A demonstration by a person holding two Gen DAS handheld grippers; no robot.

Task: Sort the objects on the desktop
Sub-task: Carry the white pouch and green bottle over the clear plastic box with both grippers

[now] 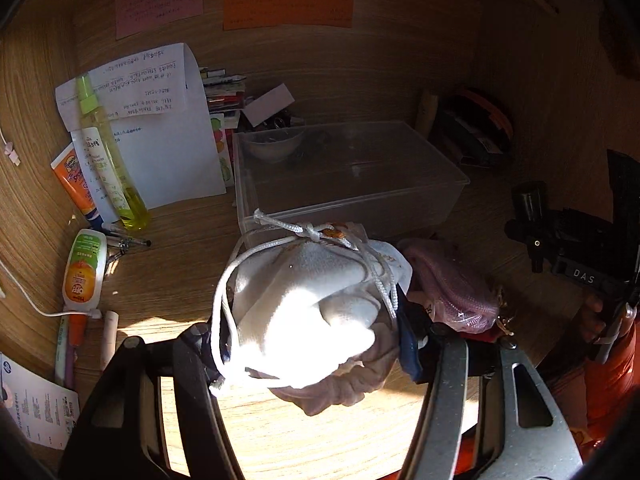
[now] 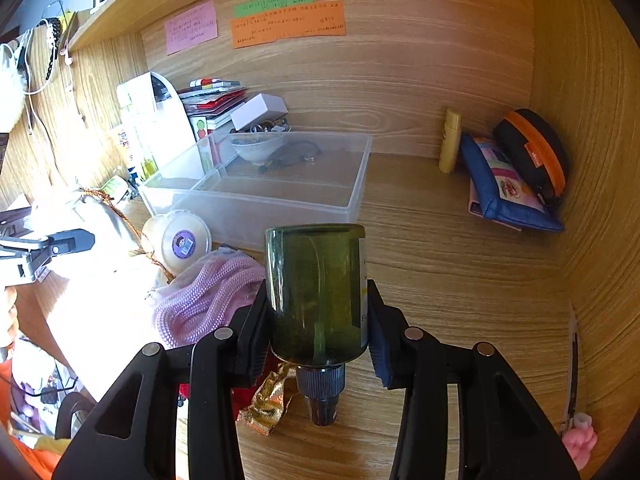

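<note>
White drawstring pouch (image 1: 304, 312), knotted cord (sunlit, bunched).

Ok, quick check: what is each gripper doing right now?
Left gripper: closed on a white drawstring pouch.
Right gripper: closed on a dark green bottle, cap pointing toward the camera.

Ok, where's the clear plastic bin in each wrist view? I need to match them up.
Left wrist: the clear plastic bin sits centre, just beyond the white pouch clamped in the left gripper.
Right wrist: the bin sits centre-left, beyond the green bottle clamped in the right gripper.
Shared landmark: the orange note on the back wall.
</note>
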